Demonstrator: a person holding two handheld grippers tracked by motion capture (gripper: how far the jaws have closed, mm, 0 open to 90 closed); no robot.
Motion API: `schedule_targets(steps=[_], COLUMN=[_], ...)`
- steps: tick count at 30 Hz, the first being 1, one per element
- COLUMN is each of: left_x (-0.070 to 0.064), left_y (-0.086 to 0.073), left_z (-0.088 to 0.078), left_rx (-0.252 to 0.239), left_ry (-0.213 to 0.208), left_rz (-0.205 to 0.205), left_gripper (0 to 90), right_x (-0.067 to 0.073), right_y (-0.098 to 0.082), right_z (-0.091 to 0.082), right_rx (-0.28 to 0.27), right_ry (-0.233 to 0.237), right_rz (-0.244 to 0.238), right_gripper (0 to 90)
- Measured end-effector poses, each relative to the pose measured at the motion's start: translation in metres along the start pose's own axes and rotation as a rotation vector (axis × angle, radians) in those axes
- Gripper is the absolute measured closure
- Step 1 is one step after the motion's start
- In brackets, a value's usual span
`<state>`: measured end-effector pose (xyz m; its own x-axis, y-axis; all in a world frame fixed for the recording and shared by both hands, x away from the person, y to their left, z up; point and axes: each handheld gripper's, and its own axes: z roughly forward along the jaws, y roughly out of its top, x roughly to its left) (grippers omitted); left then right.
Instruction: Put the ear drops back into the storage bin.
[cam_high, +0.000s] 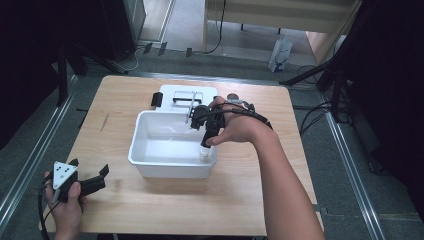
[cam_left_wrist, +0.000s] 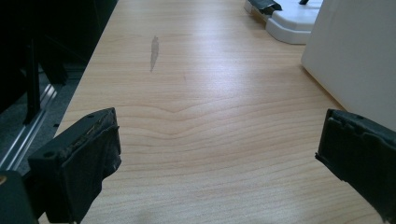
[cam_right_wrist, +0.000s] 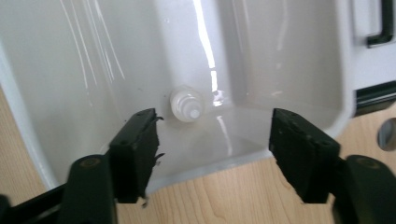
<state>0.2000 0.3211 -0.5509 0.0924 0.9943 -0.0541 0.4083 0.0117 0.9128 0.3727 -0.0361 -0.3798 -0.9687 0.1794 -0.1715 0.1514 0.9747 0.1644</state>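
A small white bottle (cam_right_wrist: 186, 104) stands upright on the floor of the white plastic tub (cam_high: 145, 162), close to one of its corners, seen from above through the right hand-held gripper (cam_right_wrist: 212, 156). It looks light and stiff, probably thin plastic, with a ribbed neck and a narrow tip; its smooth round body is likely a little slippery, so a hold across the wider body below the neck seems safer than one on the tapering top. It would tip easily if nudged from the side.

The right hand-held gripper's jaws stand apart with nothing between them, the bottle lying beyond and free of both pads. In the high view the right hand (cam_high: 239, 127) holds this tool pointing steeply down over the tub's near right corner, forearm stretched forward across the table (cam_high: 240, 200).

The left hand-held gripper (cam_high: 90, 181) rests low at the table's near left edge, well apart from the tub, its jaws wide open over bare wood and pointing forward along the tabletop.
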Motion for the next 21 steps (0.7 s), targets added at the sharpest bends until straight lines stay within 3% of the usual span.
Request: schedule_targets(steps=[6,11,15,21], left_x=[0.000,0.000,0.000,0.000], left_y=[0.000,0.000,0.000,0.000], left_z=[0.000,0.000,0.000,0.000], left_rx=[0.000,0.002,0.002,0.005], left_ry=[0.000,0.001,0.001,0.003], left_rz=[0.000,0.002,0.004,0.005], left_gripper=[0.0,0.0,0.0,0.0], right_x=[-0.003,-0.004,-0.006,-0.006], right_y=[-0.009,-0.022,-0.042,-0.066], right_z=[-0.021,-0.030,-0.041,-0.043], right_rx=[-0.011,-0.027,-0.051,-0.066], right_ry=[-0.043,-0.062,-0.079,-0.098], right_rz=[0.063,0.083,0.110,0.155], right_gripper=[0.0,0.0,0.0,0.0])
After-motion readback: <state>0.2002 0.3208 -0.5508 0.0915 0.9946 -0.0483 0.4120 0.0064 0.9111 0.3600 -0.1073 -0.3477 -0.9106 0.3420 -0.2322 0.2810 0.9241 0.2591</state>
